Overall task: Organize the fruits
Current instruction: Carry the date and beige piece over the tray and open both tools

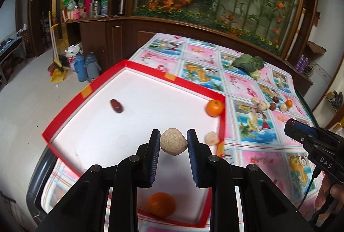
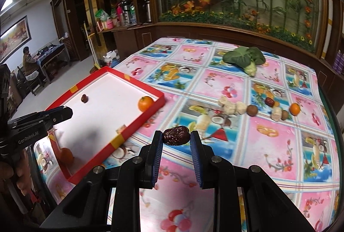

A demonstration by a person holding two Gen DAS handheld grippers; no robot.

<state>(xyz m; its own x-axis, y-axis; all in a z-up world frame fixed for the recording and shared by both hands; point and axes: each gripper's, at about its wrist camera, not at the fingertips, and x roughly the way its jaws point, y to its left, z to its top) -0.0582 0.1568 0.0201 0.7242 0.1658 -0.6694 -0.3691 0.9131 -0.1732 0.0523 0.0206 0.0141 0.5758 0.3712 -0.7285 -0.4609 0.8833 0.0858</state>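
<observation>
My left gripper [image 1: 173, 134] is shut on a beige speckled lump [image 1: 173, 146] and hangs over the white tray with a red rim [image 1: 133, 65]. In the tray lie a dark red date [image 1: 116, 106], an orange [image 1: 214, 107] at the right rim, a second orange [image 1: 161, 204] below my fingers and a pale piece [image 1: 210, 137]. My right gripper [image 2: 176, 134] is shut on a wrinkled dark red date [image 2: 176, 137], over the tablecloth just right of the tray [image 2: 120, 139]. Each gripper shows in the other view: the right gripper [image 1: 293, 124] and the left gripper [image 2: 64, 112].
A row of loose items lies on the flowered tablecloth [image 2: 215, 167] at the right: beige pieces [image 2: 232, 107], brown round fruits [image 2: 252, 110], a date [image 2: 269, 101], an orange [image 2: 294, 108]. A leafy green vegetable [image 2: 245, 57] lies further back. A person [image 2: 29, 62] sits far left.
</observation>
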